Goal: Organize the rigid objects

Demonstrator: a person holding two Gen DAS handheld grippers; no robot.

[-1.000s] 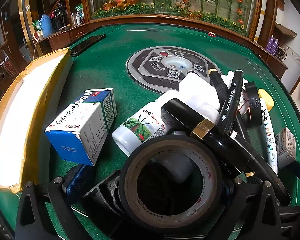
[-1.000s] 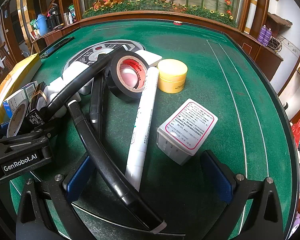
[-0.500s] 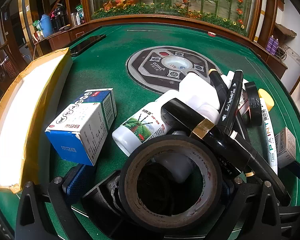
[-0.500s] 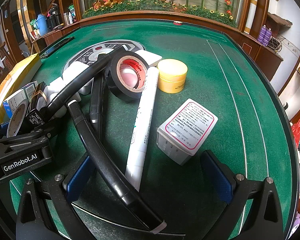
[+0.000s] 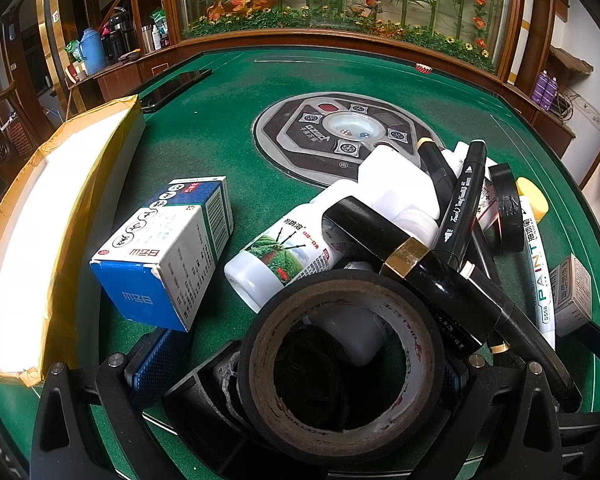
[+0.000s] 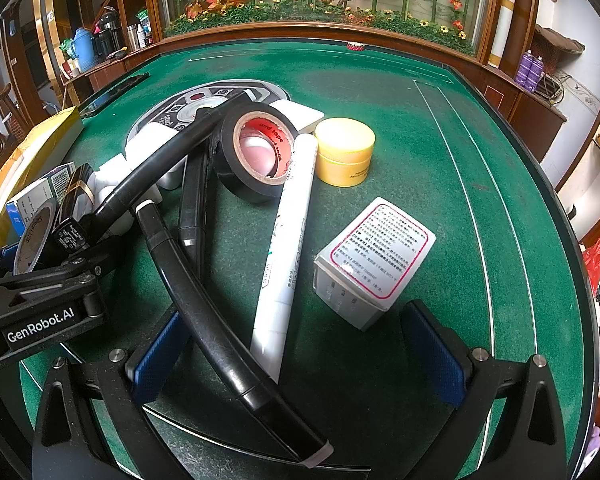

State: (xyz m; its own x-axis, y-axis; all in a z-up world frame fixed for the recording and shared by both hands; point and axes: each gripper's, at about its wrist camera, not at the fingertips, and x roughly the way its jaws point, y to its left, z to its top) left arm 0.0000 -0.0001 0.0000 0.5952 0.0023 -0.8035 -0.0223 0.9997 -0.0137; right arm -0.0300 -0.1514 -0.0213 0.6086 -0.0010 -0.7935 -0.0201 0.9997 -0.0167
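the left gripper (image 5: 300, 376) sits with a black tape roll (image 5: 342, 364) standing between its blue pads (image 5: 156, 360), though whether the pads press the roll or merely flank it cannot be told, since the right pad is hidden behind it. the right gripper (image 6: 296, 344) is spread wide and holds nothing, with a curved black tube (image 6: 204, 312) and a white paint marker (image 6: 288, 248) running through the gap.

at 12 o'clock from the roll, a white labelled bottle (image 5: 284, 254) and a black gold-banded tube (image 5: 404, 256) lean against it in a tangled pile; a blue-and-white carton (image 5: 168, 252) lies at 10 o'clock, and a gold-edged white box (image 5: 40, 216) waits at 9 o'clock along the rim of the green table (image 5: 228, 128). from the right gripper, a second tape roll (image 6: 256, 152) sits at 12 o'clock, a yellow jar (image 6: 344, 150) at 1 o'clock, and a small white carton (image 6: 376, 260) at 2 o'clock.

the likely risk: lifting the roll would probably drag the overlapping tube and bottle, scattering the pile. a loose hold on the rounded rim could let the roll slip and wheel away.
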